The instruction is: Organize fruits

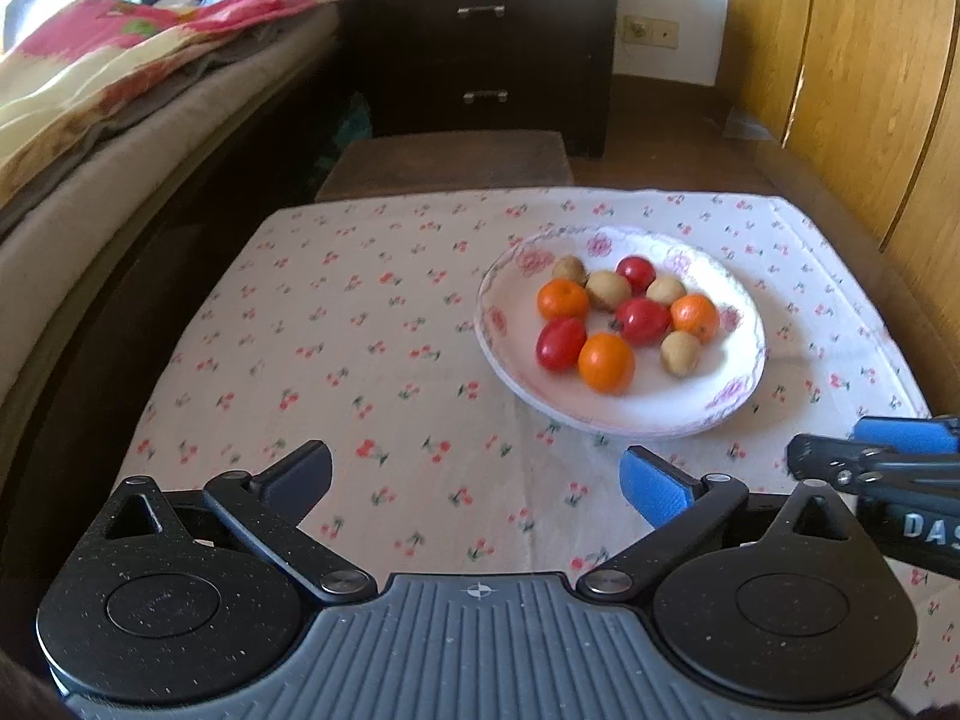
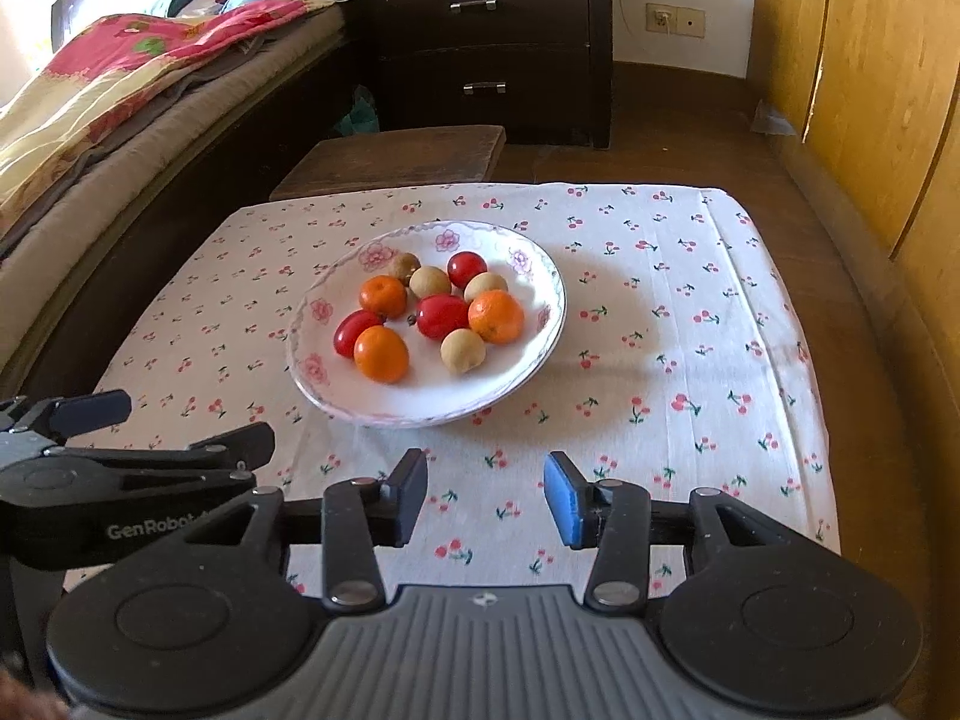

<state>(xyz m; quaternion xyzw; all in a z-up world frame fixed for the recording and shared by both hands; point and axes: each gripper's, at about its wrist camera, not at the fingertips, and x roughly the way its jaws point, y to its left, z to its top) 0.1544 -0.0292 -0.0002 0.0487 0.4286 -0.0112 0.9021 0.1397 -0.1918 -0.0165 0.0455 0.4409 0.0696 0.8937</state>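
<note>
On the cherry-print cloth point(image 2: 660, 312), beyond both grippers: a white floral plate point(image 2: 336, 384) heaped with small fruit. Taking the plate as the landmark and going left to right.

Far left of the plate, off the cloth: a bed with a red-and-yellow blanket point(image 2: 120, 78). Behind the plate: a low wooden stool point(image 2: 390, 156), then a dark drawer chest point(image 2: 486, 42).

Near side of the plate, leftmost: left gripper point(image 1: 477, 483), jaws spread wide, nothing between them, only bare cloth; plate point(image 1: 738, 384) ahead and to its right, well clear of its fingertips.

On the plate, left to right in the right wrist view: a red fruit point(image 2: 355, 331), two oranges point(image 2: 381, 354) point(image 2: 383, 296), a brown fruit at the back point(image 2: 405, 266), another tan one point(image 2: 429, 282), a red fruit in the middle point(image 2: 442, 315), a red one behind point(image 2: 467, 269), a tan one in front point(image 2: 462, 350), a tan one at the back right point(image 2: 486, 286), an orange point(image 2: 495, 316).

Near side of the plate, slightly right: right gripper point(image 2: 486, 495), jaws parted narrowly, empty, apart from the plate rim, fruit straight ahead and a little left.

Right of the plate: open cloth, then yellow wooden panelling point(image 2: 870, 90).
</note>
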